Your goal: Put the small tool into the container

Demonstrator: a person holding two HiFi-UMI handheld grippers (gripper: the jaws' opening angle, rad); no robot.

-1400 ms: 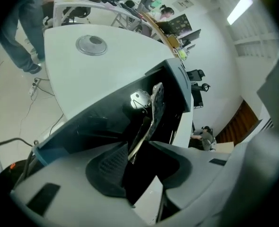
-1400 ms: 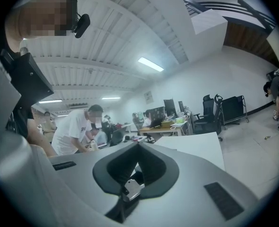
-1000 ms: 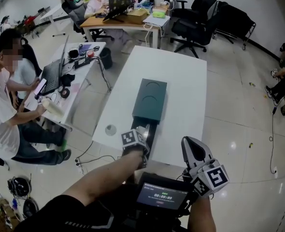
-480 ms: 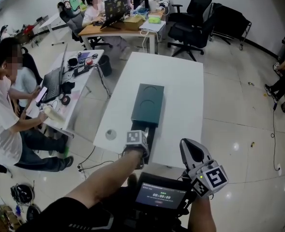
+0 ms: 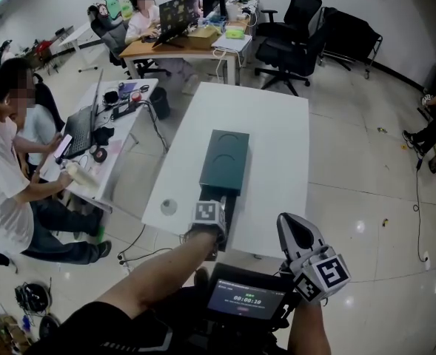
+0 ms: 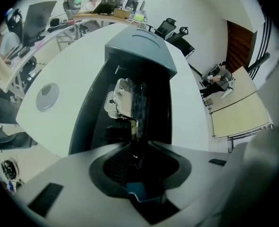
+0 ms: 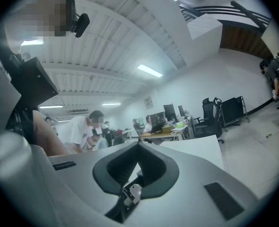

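Your left tongs (image 6: 134, 148) are closed on the small tool (image 6: 124, 96). They pinch its thin lower end, so the shiny metal head and the dark textured part stand up beyond the tips. In the left gripper view the tool sits directly over the dark open compartment (image 6: 162, 112) of the container (image 6: 140, 46). The container is a long dark green box lying lengthwise on the white tabletop (image 5: 277, 146), and its lid (image 5: 225, 154) is slid toward the far end, leaving the near end uncovered. I can't tell from either view whether the tool touches the compartment floor or hangs just above it.

Your right tongs (image 7: 137, 162) are pressed together with nothing between them. They are held up close to your body, well clear of the tabletop and pointing out across the room, so they play no part here.

By my reading you are at the placing step: the carry looks done, and lowering and release remain. The next move calls for 2 things:

1. Bring the left tongs down until the tool rests on the compartment floor, keeping it between the 2 side walls and not on a rim.
2. Part the tongs only enough to let the tool go, then lift straight back so the tips don't drag it out.

The compartment looks narrow, so a tilted tool could catch on a wall. A round disc (image 5: 169, 206) lies on the tabletop to the left of the container and is not in your way.
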